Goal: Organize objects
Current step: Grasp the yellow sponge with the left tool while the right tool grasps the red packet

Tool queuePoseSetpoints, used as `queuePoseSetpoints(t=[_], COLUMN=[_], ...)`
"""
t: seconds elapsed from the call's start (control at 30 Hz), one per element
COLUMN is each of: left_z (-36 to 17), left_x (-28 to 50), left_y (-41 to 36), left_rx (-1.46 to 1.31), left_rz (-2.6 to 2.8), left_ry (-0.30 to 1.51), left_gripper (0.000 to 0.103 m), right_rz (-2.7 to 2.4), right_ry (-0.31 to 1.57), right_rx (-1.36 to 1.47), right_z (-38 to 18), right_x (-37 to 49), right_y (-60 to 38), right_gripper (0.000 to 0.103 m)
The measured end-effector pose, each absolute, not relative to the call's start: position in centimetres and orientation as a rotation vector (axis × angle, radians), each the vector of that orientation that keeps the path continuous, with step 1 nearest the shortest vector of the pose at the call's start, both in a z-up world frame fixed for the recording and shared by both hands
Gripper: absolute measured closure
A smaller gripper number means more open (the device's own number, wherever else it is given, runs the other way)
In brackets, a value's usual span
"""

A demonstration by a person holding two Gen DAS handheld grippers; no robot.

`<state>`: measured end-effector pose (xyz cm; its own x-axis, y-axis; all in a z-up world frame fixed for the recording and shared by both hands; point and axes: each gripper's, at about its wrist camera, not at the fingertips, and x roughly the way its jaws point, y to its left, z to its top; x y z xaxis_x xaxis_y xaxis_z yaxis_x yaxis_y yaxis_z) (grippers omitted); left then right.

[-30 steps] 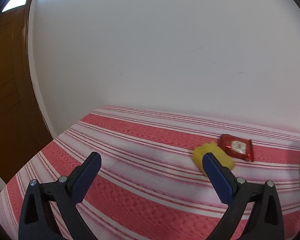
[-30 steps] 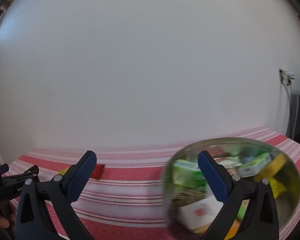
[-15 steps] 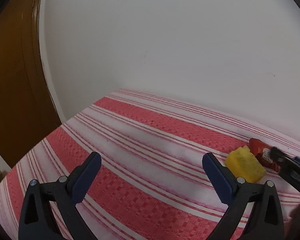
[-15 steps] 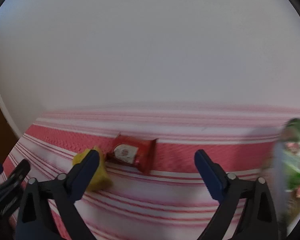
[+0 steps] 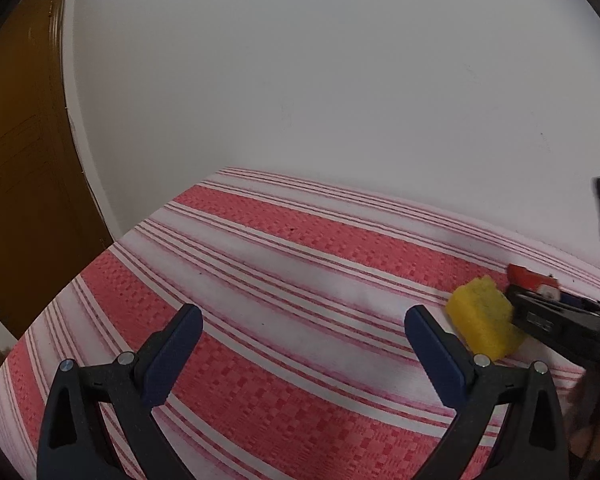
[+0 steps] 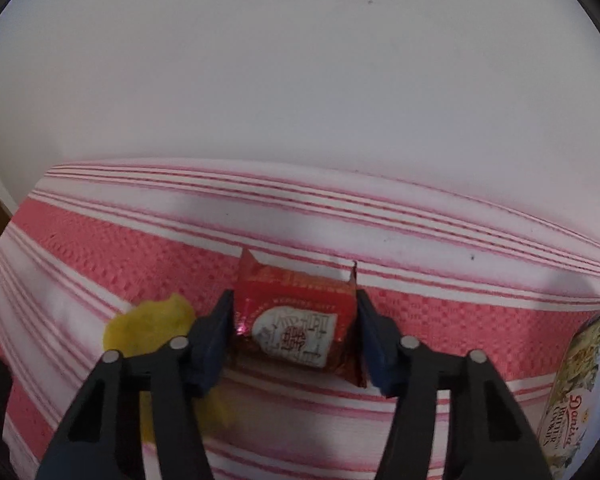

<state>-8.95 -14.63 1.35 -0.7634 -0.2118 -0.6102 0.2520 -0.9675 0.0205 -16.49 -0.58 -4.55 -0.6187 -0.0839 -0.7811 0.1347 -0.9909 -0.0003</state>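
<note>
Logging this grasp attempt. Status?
Right gripper closing, jaws flanking red packet. Left gripper open, empty. Yellow sponge beside packet, cookie tin at right; nothing blocking.

The red-and-white striped cloth covering the table (image 5: 284,280) lies bare across its whole left and middle stretch, wide room for a gripper to pass, bounded behind by the plain white wall (image 5: 340,80) and at the far left by a brown wooden door (image 5: 20,160). Toward the right the way narrows: a yellow sponge block (image 5: 484,324) sits just beside a red foil-wrapped snack packet (image 6: 296,320), with the right gripper (image 6: 296,332) straddling that packet. Further right, a round printed biscuit tin (image 6: 580,380) blocks the cloth's edge.
</note>
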Motion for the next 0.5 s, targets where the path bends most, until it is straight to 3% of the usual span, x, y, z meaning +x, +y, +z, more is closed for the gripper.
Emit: queuePoseSetpoints(t=[0.3, 0.5], left_z=[1.4, 2.1], left_x=[-8.5, -10.0], left_y=[-12.4, -7.3], left_rx=[0.999, 0.974], left_rz=[-2.957, -2.938], left_ry=[0.172, 0.048], left_gripper=[0.001, 0.001], right_rz=[-2.83, -2.909], right_ry=[0.06, 0.141], right_rx=[1.027, 0.801], right_z=[-1.6, 0.1], right_x=[-6.3, 1.0], right_y=[6.5, 9.3], right_gripper=[0.048, 0.048])
